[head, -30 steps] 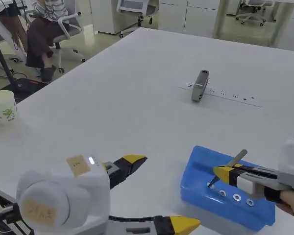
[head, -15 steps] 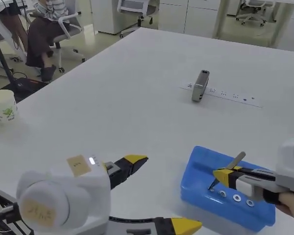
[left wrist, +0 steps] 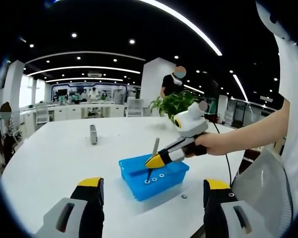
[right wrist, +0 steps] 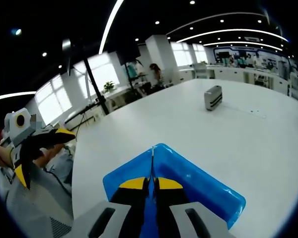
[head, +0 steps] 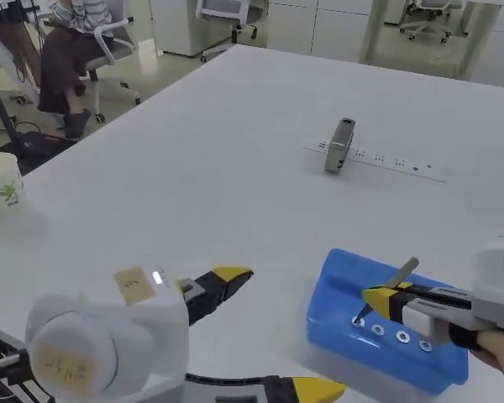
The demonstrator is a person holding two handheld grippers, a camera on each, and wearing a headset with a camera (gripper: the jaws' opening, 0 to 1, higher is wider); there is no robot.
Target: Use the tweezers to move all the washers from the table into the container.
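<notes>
Head view: slim metal tweezers (head: 406,269) dip into rectangular blue plastic container (head: 321,317)

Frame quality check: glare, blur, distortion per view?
Head view: dim, even light, sharp; washers legible in the blue container. Left gripper view: heavy fisheye bend, ceiling light strip glaring. Right gripper view: fisheye too, windows washed out, tweezers slightly soft up close.
</notes>
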